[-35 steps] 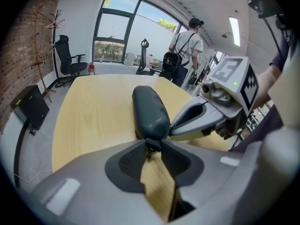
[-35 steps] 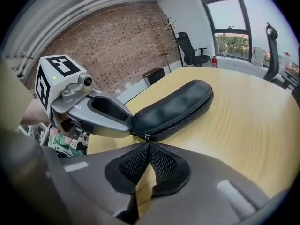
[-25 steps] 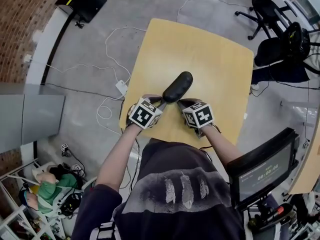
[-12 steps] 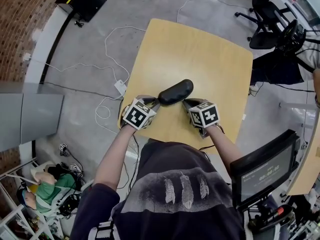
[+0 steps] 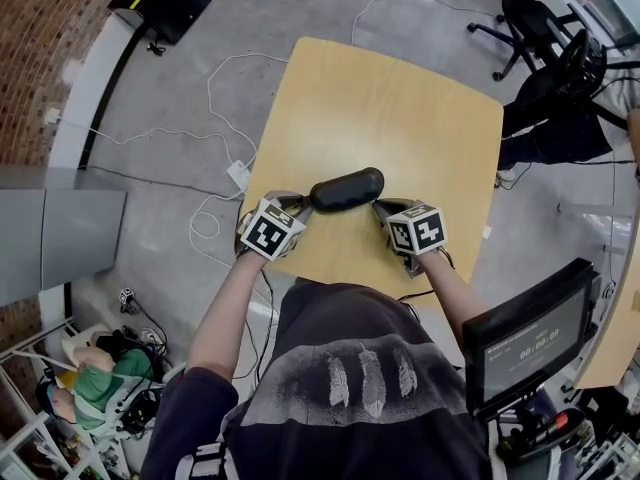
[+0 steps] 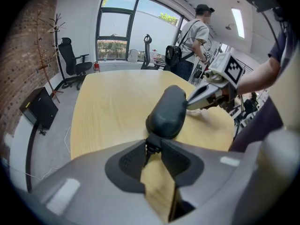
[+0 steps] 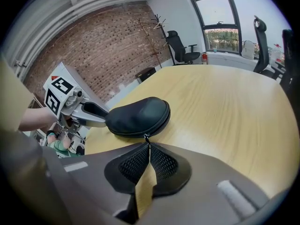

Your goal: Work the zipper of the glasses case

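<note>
Counter (image 5: 400, 98): wood top, carries only the glasses case (image 5: 347, 189), near the front edge, btw the two tools. Change vs 1 s ago: case has swung from a diagonal (far end pointing up-right) to lying nearly crosswise, and both tools have spread apart w/ it. Left hand-held gripper (image 6: 153, 146): jaws narrow, clamped on the case's left end, anchoring it. Right hand-held gripper (image 7: 149, 146): jaws pressed together on the zipper pull (image 7: 147, 138), which sits at the case rim nearest that tool. Seam looks closed along the side in view. Judgement: set-up done, case braced and lined up for the pull; zip travel prob. not yet begun.
</note>
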`<state>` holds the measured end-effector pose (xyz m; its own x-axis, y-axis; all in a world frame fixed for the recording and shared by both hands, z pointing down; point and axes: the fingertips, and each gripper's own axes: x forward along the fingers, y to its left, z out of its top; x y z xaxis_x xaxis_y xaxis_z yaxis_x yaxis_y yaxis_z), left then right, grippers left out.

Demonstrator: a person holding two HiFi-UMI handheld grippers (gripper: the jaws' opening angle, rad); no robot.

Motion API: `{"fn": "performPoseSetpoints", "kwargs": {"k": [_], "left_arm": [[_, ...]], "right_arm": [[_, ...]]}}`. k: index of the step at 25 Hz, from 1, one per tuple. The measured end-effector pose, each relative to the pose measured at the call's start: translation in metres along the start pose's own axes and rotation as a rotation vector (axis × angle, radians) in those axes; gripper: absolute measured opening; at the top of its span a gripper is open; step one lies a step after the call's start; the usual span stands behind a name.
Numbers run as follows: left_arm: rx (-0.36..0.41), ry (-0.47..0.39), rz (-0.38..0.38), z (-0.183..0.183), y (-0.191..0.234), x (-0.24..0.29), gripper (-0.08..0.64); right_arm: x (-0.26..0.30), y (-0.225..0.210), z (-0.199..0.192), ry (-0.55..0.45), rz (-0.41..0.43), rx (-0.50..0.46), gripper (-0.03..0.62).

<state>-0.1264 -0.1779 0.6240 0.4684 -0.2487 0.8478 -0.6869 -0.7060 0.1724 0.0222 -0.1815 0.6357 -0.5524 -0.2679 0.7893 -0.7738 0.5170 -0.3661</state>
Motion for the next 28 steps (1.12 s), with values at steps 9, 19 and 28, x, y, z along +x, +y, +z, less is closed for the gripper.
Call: {"fn": "performPoseSetpoints", "kwargs": {"k": [9,19,28], "left_arm": [[0.012,-0.011,0.046,0.008,0.010,0.001,0.098],[0.068,0.024,0.060,0.014,0.016,0.007,0.095],[0.100,0.019,0.089,0.018,0.018,0.011,0.098]], "right_arm": [[0.001,-0.012,0.006,-0.019,0.006,0.055,0.014],[-0.003,-0.028,0.006,-0.022,-0.020,0.081,0.015],[-0.001,-0.027,0.007,-0.036,-0.004,0.113,0.018]]}}
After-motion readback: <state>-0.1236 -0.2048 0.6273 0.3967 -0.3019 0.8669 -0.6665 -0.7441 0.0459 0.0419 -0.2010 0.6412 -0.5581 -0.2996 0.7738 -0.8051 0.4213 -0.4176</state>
